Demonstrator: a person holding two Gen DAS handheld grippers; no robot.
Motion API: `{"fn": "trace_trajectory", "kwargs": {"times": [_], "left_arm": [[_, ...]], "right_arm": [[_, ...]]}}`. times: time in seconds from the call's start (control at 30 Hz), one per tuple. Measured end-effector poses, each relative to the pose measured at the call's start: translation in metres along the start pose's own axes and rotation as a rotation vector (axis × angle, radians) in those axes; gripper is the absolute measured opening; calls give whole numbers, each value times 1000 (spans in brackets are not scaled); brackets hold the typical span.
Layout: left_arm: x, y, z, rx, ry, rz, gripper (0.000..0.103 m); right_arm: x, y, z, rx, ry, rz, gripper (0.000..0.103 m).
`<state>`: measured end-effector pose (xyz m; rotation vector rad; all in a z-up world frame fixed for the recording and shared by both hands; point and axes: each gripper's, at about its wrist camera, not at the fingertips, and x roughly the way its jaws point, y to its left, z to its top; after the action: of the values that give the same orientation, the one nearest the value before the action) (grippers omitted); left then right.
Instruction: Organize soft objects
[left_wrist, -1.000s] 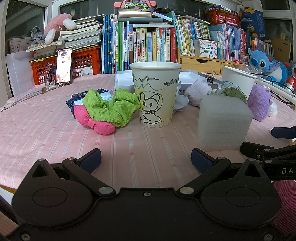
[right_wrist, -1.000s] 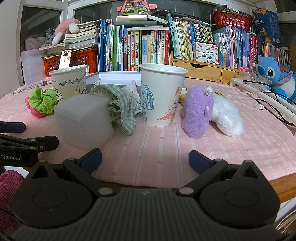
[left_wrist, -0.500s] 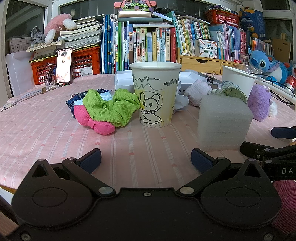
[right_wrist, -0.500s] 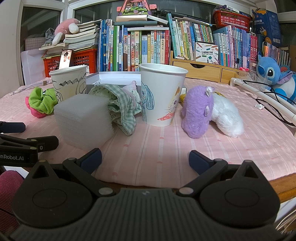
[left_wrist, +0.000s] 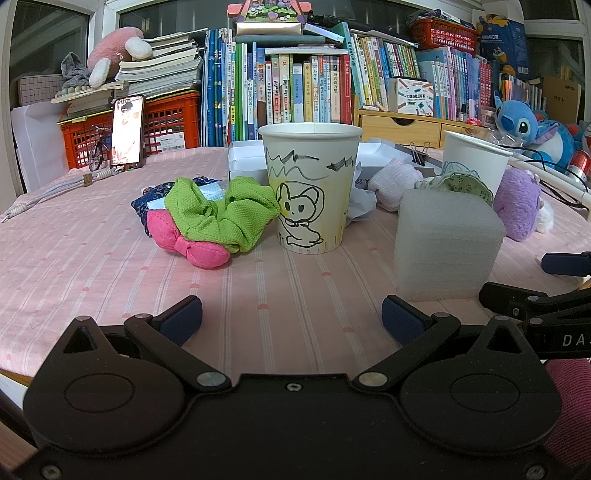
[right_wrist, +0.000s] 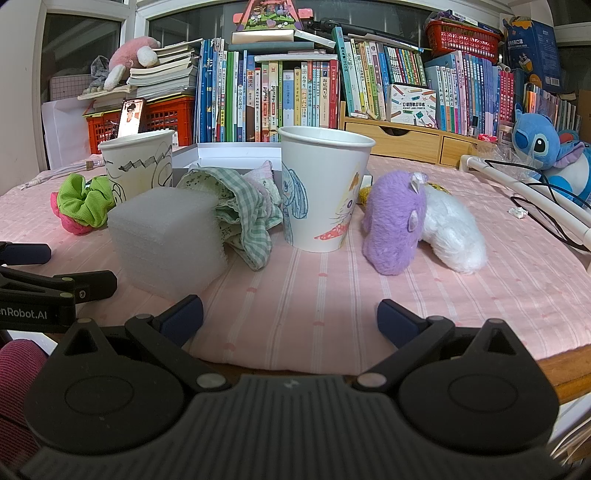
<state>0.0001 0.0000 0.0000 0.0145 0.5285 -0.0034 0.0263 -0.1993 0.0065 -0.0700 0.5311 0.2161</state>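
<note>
Pink cloth (left_wrist: 92, 258) is strewn with soft items beside two paper cups, none yet sorted.
Left gripper (left_wrist: 291, 319) and right gripper (right_wrist: 290, 314) are held spread, empty; the green scrunchie (left_wrist: 221, 212) would be approached first.

Probably a home study: crammed bookshelves (left_wrist: 314, 85), plush toys (right_wrist: 543, 147), pink-clothed table (left_wrist: 92, 258).

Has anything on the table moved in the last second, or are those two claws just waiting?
Nothing visibly changed. The left gripper and right gripper stay open and empty, short of the foam block. The cups, scrunchies and plush toys lie as before.
</note>
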Motion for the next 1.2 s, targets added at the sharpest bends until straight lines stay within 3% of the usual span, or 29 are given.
{"fn": "trace_trajectory", "kwargs": {"times": [0.7,0.87,1.2], "left_arm": [[0,5,7,-5,32,10,103],[-6,9,15,0,7,32,101],[-14,36,38,-43,-72,83,96]], "right_arm": [[3,3,-3,11,-36,-16,103],[-1,-5,-1,43,-37,39,103],[-20,5,18,34,-129,249,103]]}}
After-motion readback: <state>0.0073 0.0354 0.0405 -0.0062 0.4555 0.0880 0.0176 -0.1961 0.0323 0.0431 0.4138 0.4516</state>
